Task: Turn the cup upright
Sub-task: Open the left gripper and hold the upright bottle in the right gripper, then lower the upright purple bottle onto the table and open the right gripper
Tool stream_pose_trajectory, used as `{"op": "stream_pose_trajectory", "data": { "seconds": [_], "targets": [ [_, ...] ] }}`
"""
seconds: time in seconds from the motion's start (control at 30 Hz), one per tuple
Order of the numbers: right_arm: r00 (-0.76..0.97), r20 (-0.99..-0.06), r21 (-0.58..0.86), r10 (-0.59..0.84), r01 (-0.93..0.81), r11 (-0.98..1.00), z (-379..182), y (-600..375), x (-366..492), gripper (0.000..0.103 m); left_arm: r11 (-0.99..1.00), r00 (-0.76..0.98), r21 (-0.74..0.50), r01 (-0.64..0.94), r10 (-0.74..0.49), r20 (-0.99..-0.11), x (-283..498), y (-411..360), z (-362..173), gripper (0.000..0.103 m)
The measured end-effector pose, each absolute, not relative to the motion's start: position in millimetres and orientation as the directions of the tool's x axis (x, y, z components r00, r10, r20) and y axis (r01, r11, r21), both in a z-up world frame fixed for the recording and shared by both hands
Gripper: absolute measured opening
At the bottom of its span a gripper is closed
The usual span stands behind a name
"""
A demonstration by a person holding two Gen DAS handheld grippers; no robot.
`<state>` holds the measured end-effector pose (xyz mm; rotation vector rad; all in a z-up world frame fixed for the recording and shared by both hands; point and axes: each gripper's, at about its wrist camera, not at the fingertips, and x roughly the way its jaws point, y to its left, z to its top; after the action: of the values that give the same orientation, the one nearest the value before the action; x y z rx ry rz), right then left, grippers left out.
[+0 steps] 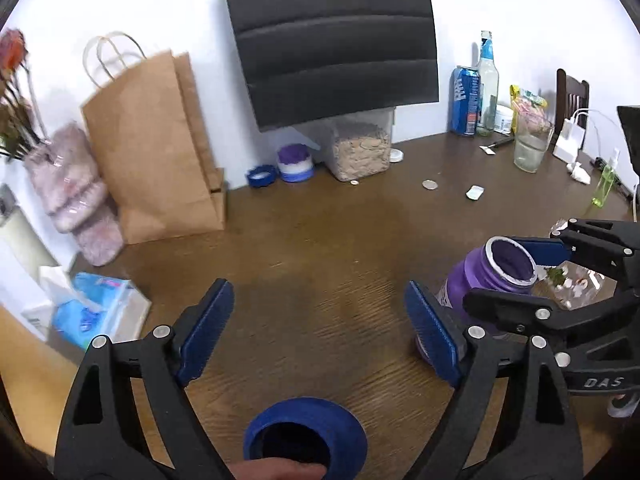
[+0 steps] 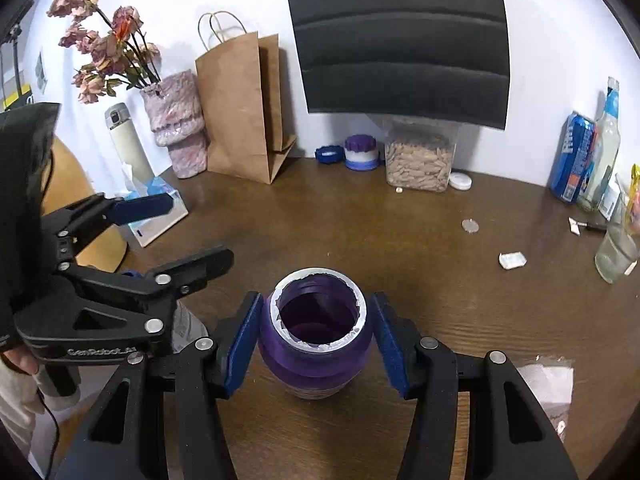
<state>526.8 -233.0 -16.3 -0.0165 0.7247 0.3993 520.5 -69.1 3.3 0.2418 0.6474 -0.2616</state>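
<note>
The purple cup stands upright on the brown wooden table, its white-rimmed mouth facing up. My right gripper straddles it, one blue pad on each side with a narrow gap showing, so it is open. In the left wrist view the same cup sits at the right with the right gripper around its rim. My left gripper is open over bare table, just left of the cup, holding nothing. From the right wrist view the left gripper shows at the left.
Along the wall stand a brown paper bag, a pink vase of dried flowers, a clear tub of snacks, a blue can and a bottle. A tissue box lies at the left, a drinking glass at the right.
</note>
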Motion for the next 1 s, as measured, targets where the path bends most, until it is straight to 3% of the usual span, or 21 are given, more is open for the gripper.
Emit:
{"op": "stream_pose_trajectory", "data": {
  "seconds": [0.1, 0.17, 0.57, 0.77, 0.93, 1.0],
  "targets": [
    [0.674, -0.644, 0.121, 0.363, -0.379, 0.917, -17.4, -229.9, 514.9, 0.059, 0.956, 0.807, 0.145, 0.255, -0.128, -0.576, 487.9, -62.3, 6.1, 0.084],
    [0.678, -0.645, 0.096, 0.352, -0.386, 0.918, -20.4, -224.8, 508.1, 0.059, 0.962, 0.799, 0.118, 0.245, -0.131, -0.587, 473.2, -56.7, -2.7, 0.089],
    [0.653, -0.676, 0.049, 0.341, -0.422, 0.905, -19.1, -201.1, 498.1, 0.06, 0.977, 0.746, 0.036, 0.211, -0.137, -0.652, 438.9, -54.6, -51.6, 0.089],
    [0.678, -0.651, 0.034, 0.342, -0.424, 0.905, 3.6, -204.0, 473.6, 0.061, 0.98, 0.754, 0.019, 0.198, -0.14, -0.642, 419.0, -49.1, -37.3, 0.089],
    [0.72, -0.606, 0.019, 0.338, -0.412, 0.911, 32.8, -219.1, 430.6, 0.071, 0.986, 0.809, -0.002, 0.17, -0.14, -0.57, 376.0, -36.7, -2.5, 0.09],
    [0.736, -0.595, 0.01, 0.323, -0.395, 0.919, 42.7, -228.9, 409.6, 0.076, 0.988, 0.834, -0.014, 0.152, -0.136, -0.535, 354.2, -29.3, 12.3, 0.098]
  ]
}}
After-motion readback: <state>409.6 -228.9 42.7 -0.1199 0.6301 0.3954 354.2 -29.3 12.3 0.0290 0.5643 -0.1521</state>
